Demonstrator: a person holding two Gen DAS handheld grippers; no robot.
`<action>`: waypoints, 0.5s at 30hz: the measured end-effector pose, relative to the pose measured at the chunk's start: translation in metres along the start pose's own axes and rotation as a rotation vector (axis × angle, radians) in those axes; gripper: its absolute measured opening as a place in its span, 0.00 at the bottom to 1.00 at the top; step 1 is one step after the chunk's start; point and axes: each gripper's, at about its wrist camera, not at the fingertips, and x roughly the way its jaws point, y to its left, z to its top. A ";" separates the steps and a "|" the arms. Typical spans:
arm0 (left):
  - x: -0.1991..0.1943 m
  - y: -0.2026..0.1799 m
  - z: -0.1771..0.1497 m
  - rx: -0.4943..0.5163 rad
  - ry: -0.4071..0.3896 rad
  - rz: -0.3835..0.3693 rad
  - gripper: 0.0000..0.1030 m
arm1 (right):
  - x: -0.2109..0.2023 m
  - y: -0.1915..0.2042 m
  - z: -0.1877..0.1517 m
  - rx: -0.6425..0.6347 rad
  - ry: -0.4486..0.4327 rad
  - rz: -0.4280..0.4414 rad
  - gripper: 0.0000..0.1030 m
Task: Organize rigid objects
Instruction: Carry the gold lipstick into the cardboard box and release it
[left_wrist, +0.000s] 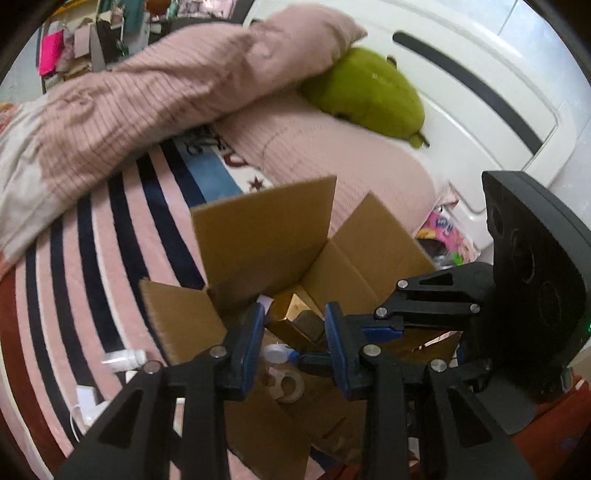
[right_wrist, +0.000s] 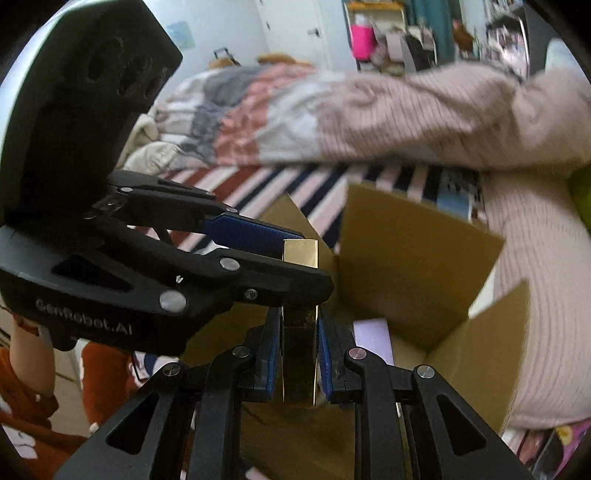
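An open cardboard box (left_wrist: 258, 240) stands on a striped bed; it also shows in the right wrist view (right_wrist: 413, 258). A shiny gold box (left_wrist: 295, 317) sits over the carton's opening. My right gripper (right_wrist: 298, 354) is shut on the gold box (right_wrist: 299, 354), holding it upright above the carton. My left gripper (left_wrist: 294, 347) has its blue pads either side of the gold box's end, a small gap showing on each side. In the right wrist view the left gripper (right_wrist: 291, 258) reaches in from the left at the gold box's top. A roll of tape (left_wrist: 291, 386) lies inside the carton.
A white bottle (left_wrist: 123, 360) and a white charger (left_wrist: 86, 400) lie on the striped blanket (left_wrist: 92, 258) left of the carton. A pink quilt (left_wrist: 147, 103), a pink pillow (left_wrist: 332, 155) and a green plush (left_wrist: 365, 92) lie behind. A lilac item (right_wrist: 373, 339) sits inside the carton.
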 end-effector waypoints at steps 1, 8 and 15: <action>0.004 -0.001 0.000 0.003 0.015 0.004 0.29 | 0.003 -0.001 -0.002 0.002 0.010 -0.003 0.13; 0.001 -0.004 -0.003 0.018 0.007 0.036 0.48 | 0.009 -0.004 -0.007 0.031 0.051 -0.019 0.13; -0.058 0.016 -0.019 -0.032 -0.116 0.083 0.59 | 0.003 0.014 0.000 -0.005 0.025 -0.040 0.23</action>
